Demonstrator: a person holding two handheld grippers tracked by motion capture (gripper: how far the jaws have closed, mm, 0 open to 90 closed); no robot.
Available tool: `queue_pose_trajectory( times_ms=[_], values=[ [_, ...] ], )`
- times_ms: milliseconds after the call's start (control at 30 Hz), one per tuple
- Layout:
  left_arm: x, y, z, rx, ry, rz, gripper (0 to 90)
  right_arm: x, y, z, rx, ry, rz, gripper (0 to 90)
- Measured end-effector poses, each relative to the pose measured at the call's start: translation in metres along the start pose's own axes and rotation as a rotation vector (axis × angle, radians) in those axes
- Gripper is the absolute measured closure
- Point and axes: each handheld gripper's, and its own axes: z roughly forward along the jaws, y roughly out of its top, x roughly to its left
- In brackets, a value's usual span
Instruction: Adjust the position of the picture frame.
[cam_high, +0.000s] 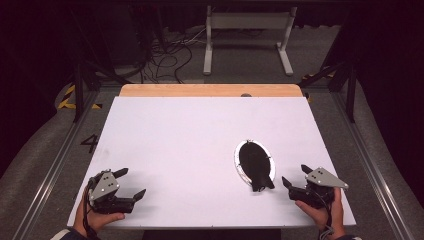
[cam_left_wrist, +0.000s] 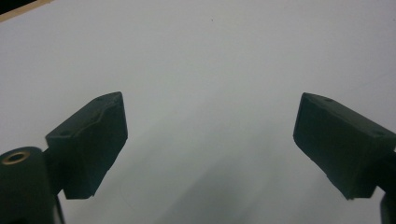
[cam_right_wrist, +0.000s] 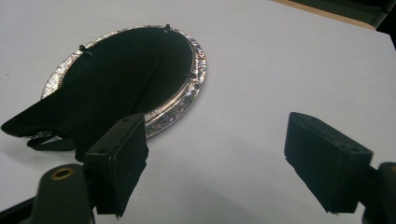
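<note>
While we rest both hands low at the near edge, left gripper and right gripper gape empty; right gripper view reveals the mirror's glittery rim.

The one readable sign is a dark numeral "4" marked on the grey floor, outside the table's left edge and up and a little to the left of the left gripper in the high view. Farther from that gripper on the same side, yellow-and-black hazard stripes lie on the floor, bearing no letters. Nothing on the table top or the jaws carries any legible label or brand.
</note>
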Motion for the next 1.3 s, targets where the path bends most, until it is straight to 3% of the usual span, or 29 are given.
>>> queue_pose_trajectory(
  times_ms=[200,233,267,300,333,367,633,1033,1200,1300],
  values=[
    [0.0,-0.002,0.002,0.017,-0.025,0.0,28.5,-0.002,0.0,0.004,0.014,0.024,0.008,37.7],
    [0.0,-0.001,0.001,0.017,-0.031,-0.001,39.5,-0.004,0.0,0.007,0.024,0.028,0.016,44.6],
    [0.0,-0.001,0.001,0.017,-0.031,-0.001,47.2,-0.004,0.0,0.007,0.024,0.028,0.016,44.6],
    [0.0,-0.001,0.001,0.018,-0.04,0.009,47.2,-0.005,0.0,0.008,0.027,0.032,0.017,48.4],
    [0.0,-0.001,0.001,0.019,-0.041,0.001,52.9,-0.007,0.001,0.01,0.04,0.027,0.032,54.0],
    [0.0,-0.001,0.001,0.022,-0.052,0.004,64.4,-0.01,0.002,0.014,0.047,0.033,0.055,61.6],
    [-0.006,0.006,0.012,0.059,-0.083,0.031,89.0,-0.017,0.007,0.038,0.112,0.036,0.069,78.7],
    [-0.004,0.013,0.022,0.071,-0.102,0.033,89.9,-0.008,0.021,0.061,0.162,0.082,0.031,89.8],
    [-0.002,0.016,0.028,0.078,-0.104,0.039,90.0,-0.004,0.026,0.071,0.173,0.081,0.009,90.0],
    [-0.003,0.019,0.032,0.081,-0.112,0.042,90.0,-0.006,0.027,0.073,0.172,0.087,0.026,90.0]
  ],
)
